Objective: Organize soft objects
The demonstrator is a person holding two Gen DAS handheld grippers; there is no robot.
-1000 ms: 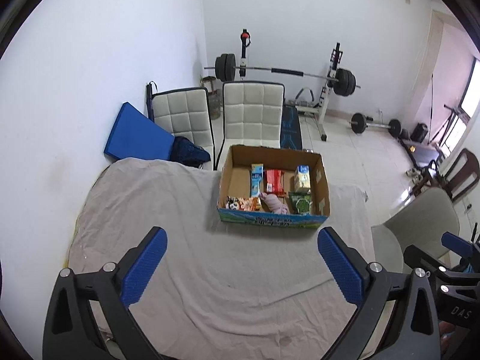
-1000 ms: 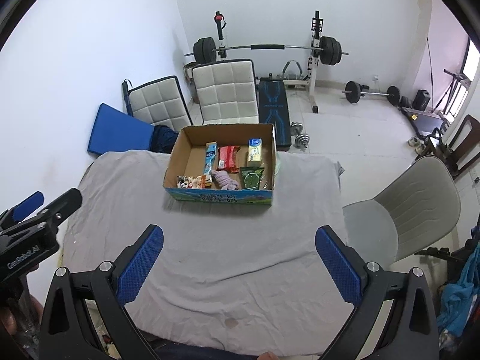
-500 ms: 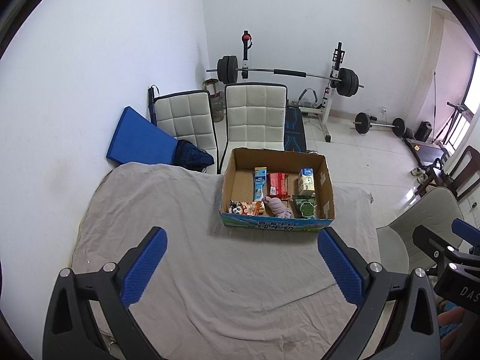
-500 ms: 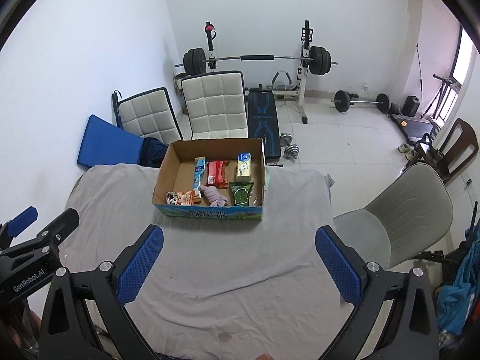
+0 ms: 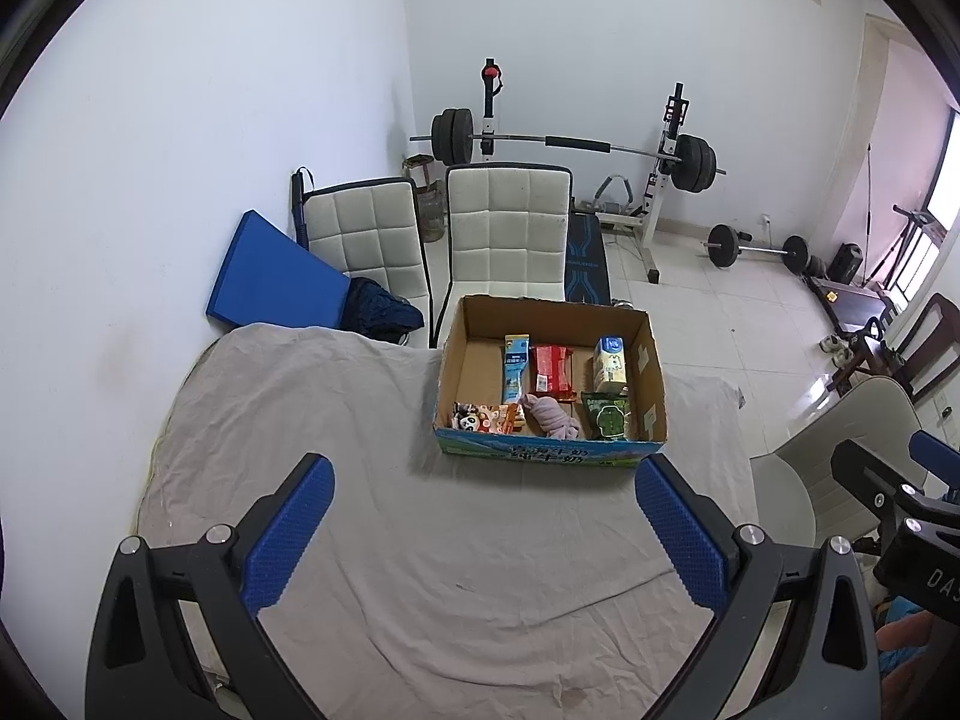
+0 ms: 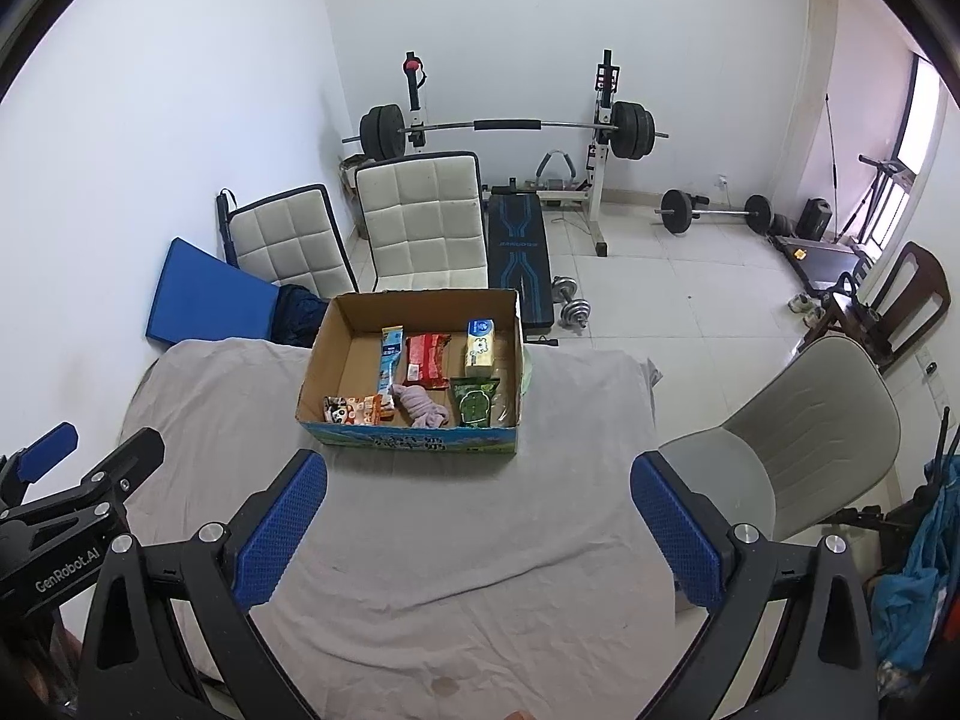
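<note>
Nearest, left claw [image 5: 480,531] and right claw [image 6: 477,525] both spread wide, holding nothing, hovering over the near edge of the counter [image 5: 372,516] draped in grey cloth. Compared with a second ago, pulled back and raised: more counter and floor in view, box smaller. Toward the far edge, cardboard box [image 5: 549,384] unmoved, holding pink soft cloth [image 5: 552,417] at its near wall, between panda packet [image 5: 480,419] and green pouch [image 5: 607,415]; farther in, red packet [image 5: 552,367] and milk carton [image 5: 611,363].

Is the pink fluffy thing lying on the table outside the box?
No, the pink soft bundle lies inside the cardboard box, near its front wall.
</note>
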